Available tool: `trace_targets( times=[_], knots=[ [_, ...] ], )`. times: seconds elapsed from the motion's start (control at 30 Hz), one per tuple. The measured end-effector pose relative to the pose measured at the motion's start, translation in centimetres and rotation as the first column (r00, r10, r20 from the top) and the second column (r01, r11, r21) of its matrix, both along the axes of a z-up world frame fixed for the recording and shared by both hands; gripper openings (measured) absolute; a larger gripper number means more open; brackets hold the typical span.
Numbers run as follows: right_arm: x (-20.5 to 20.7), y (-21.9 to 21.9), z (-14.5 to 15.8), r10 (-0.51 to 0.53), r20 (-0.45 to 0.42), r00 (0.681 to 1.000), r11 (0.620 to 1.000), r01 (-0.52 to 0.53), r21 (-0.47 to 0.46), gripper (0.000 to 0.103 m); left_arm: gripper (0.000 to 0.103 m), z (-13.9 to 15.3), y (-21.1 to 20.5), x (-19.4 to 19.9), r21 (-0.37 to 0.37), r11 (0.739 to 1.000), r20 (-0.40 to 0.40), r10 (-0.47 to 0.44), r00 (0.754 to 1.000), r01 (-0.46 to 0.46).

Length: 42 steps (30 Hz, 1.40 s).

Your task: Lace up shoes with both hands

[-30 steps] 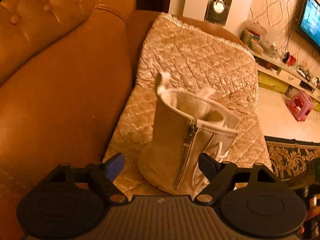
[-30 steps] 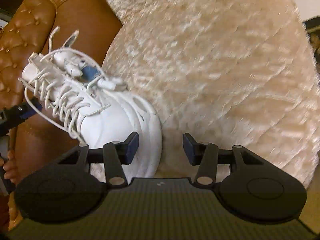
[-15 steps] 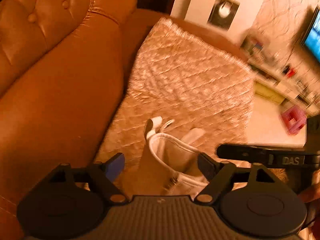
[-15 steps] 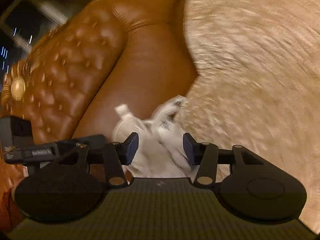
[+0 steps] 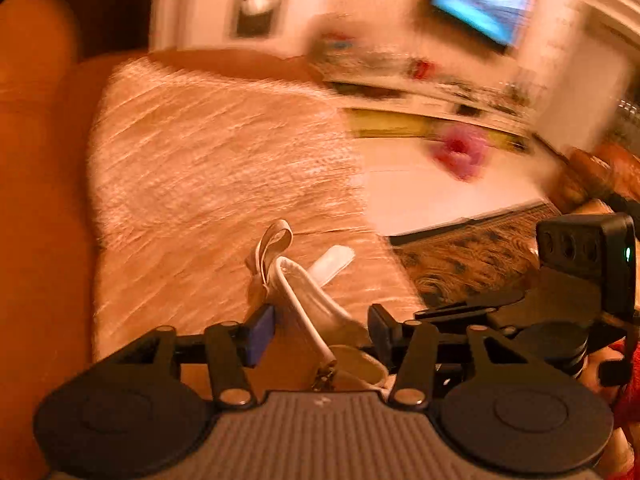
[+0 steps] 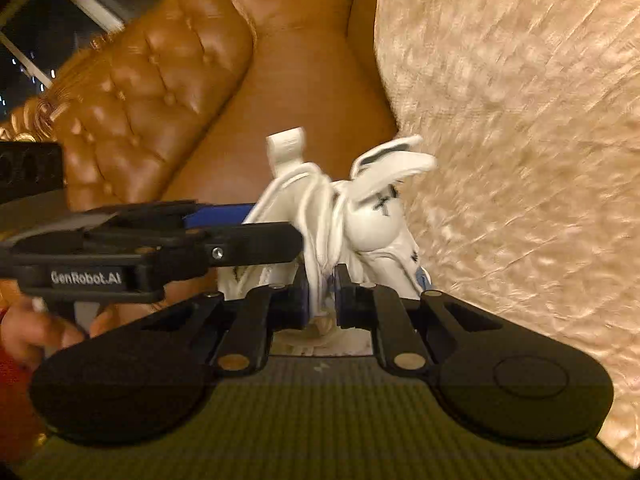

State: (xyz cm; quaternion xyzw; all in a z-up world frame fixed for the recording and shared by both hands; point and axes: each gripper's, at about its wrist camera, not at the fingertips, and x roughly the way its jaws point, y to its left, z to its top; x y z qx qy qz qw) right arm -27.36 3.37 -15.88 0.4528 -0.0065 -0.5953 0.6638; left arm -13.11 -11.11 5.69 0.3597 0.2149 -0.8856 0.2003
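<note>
- Resting on a quilted beige blanket [image 6: 520, 120] spread over the seat of a brown leather sofa [image 6: 152, 80], a white high-top shoe [image 6: 360, 224] stands near the blanket's edge, close to the sofa's tufted arm.
- Beside the shoe, the blanket covers the whole seat on one side; on the other side bare leather runs up to the buttoned arm.
- The right hand-held gripper [image 6: 322, 296] has just been closing and is now pinching a bunch of white laces [image 6: 320, 216] that rise from the shoe's front; the two pads sit tight against the strands.
- The left hand-held gripper [image 5: 320, 326] has also just been narrowing, yet its jaws stand apart on either side of the shoe's open collar and pull loop [image 5: 274, 242], with no pad pressing on it.
- In the right wrist view the left tool comes in from the picture's left, its blue pad just beside the shoe's heel side, with fingers [image 6: 36, 332] of the person's hand on the handle.
- Beyond the shoe, past the blanket's far edge, the blurred room shows a pale floor [image 5: 432, 200], a pink stool [image 5: 460, 152], a low cluttered cabinet [image 5: 420, 84] and a lit screen [image 5: 480, 4] on the wall.
- A patterned dark rug [image 5: 472, 256] lies on the floor next to the sofa.
</note>
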Motion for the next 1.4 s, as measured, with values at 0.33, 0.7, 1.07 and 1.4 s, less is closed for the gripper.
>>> trace_targets(
  times=[0.33,0.7,1.07,1.4],
  knots=[
    [0.3,1.9,-1.7,-0.211,-0.045,0.976,0.977,0.212,0.016,0.031,0.064,-2.3,-4.7,-2.9,0.066,0.997,0.064,0.042,0.997,-0.046],
    [-8.6,6.3,-6.4,-0.237,0.225,0.945,0.970,0.245,-0.007,0.070,0.080,1.8,0.9,-1.4,-0.041,0.994,-0.053,0.104,0.993,-0.106],
    [-12.7,3.2,-8.2,-0.381,0.457,0.804,0.919,0.381,0.097,0.017,0.083,1.3,6.1,-6.0,-0.219,0.963,0.124,-0.130,0.984,0.155],
    [-5.7,7.7,-3.3,-0.185,0.273,0.944,0.981,0.194,-0.006,0.001,0.085,-0.6,7.7,-8.1,-0.317,0.847,0.350,-0.314,0.882,0.427]
  ],
)
